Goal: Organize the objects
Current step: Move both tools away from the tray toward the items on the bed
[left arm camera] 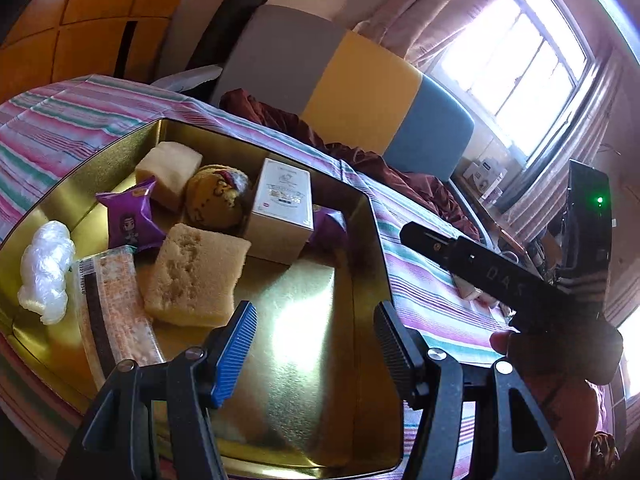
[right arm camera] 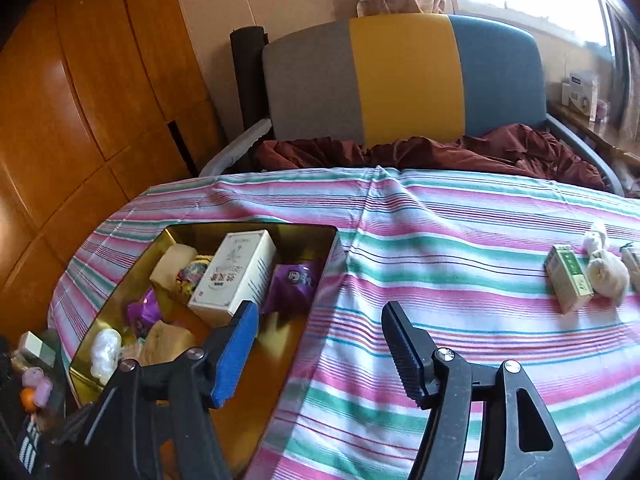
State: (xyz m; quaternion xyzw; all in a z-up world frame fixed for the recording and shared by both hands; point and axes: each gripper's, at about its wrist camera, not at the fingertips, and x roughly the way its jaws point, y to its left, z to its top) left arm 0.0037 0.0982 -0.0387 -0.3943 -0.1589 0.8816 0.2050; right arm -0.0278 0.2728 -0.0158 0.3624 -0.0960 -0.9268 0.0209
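On the striped pink-and-green tablecloth (right arm camera: 440,248), a shallow gold metal tin (left arm camera: 360,216) is collecting items; both the left gripper (left arm camera: 316,344) and the right gripper (right arm camera: 320,348) are hovering spread, empty.

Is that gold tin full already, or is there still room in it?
Partly full. The gold tin holds a white box, sponge pieces and purple packets at its far end; the near half shows bare metal floor.

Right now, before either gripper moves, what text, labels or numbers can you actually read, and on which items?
"DAS": on the black body of the right gripper, seen from the left wrist view; more letters may be hidden.
White box in the gold tin: printed label, too small to read.
Purple packets: cartoon figure, text blurred.
Clear food pack: barcode strip, digits unreadable.
Green-and-white box: print illegible.
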